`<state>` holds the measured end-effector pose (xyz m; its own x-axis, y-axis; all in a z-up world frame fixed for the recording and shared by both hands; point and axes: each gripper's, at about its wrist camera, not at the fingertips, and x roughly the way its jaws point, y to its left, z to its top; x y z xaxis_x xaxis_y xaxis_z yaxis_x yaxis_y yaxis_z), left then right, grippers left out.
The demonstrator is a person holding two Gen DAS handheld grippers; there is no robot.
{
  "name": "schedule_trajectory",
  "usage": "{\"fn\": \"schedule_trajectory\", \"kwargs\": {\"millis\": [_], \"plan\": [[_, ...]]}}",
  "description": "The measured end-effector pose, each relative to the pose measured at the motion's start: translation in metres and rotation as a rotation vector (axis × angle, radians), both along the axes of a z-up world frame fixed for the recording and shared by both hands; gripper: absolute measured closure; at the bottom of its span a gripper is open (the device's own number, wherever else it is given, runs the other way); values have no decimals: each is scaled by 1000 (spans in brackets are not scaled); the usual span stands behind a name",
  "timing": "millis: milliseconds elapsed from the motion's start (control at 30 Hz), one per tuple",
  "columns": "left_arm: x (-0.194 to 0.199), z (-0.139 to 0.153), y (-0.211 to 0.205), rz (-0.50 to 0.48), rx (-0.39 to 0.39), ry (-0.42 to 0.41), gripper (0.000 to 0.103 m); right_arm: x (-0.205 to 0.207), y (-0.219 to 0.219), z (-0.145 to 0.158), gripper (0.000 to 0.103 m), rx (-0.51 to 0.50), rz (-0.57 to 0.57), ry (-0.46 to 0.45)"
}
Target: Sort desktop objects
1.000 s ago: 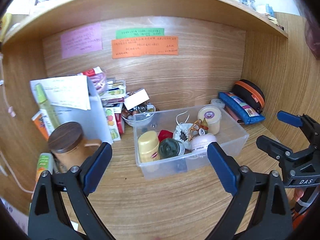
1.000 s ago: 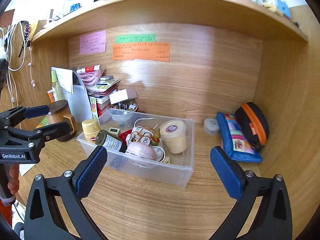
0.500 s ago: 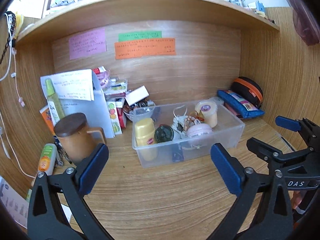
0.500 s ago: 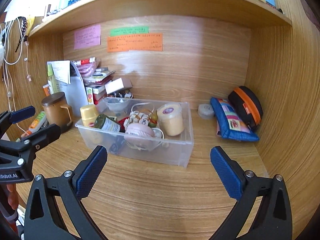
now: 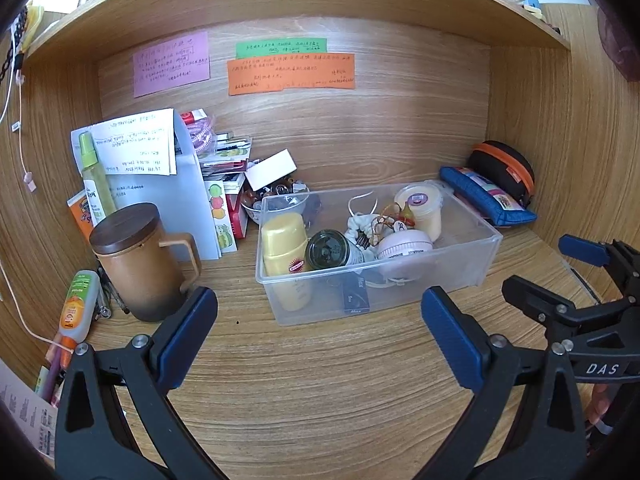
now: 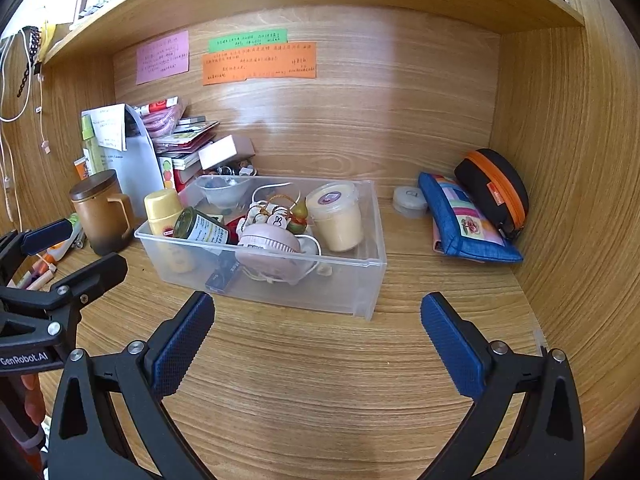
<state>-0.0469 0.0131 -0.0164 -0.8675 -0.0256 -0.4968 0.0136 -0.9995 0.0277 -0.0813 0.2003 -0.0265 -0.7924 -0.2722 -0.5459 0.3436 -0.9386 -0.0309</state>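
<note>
A clear plastic bin (image 5: 460, 276) (image 6: 360, 280) stands on the wooden desk. It holds a yellow bottle (image 5: 286, 248), a dark green jar (image 5: 330, 250), a pink round case (image 5: 404, 244), a cream-filled cup (image 5: 420, 210) and a tangle of small trinkets. My left gripper (image 5: 318, 332) is open and empty, hanging in front of the bin. My right gripper (image 6: 318, 332) is open and empty, also in front of the bin. Each gripper shows at the side of the other's view.
A brown lidded mug (image 5: 138, 260) and an orange tube (image 5: 78, 304) stand at the left. A white file holder with papers (image 5: 160, 176) and stacked boxes are behind. A blue pouch (image 6: 464, 220), a black-orange case (image 6: 494, 188) and a small round tin (image 6: 408, 200) lie right.
Both grippers have pulled back from the bin, so it looks smaller and more desk shows in front. Both stay open and empty.
</note>
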Motion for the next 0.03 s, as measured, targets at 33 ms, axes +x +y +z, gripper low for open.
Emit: {"fn": "schedule_trajectory", "kwargs": {"millis": [33], "plan": [[-1,0,-1,-1,1,-4,0,0,0,0,0,1,1,0]]}}
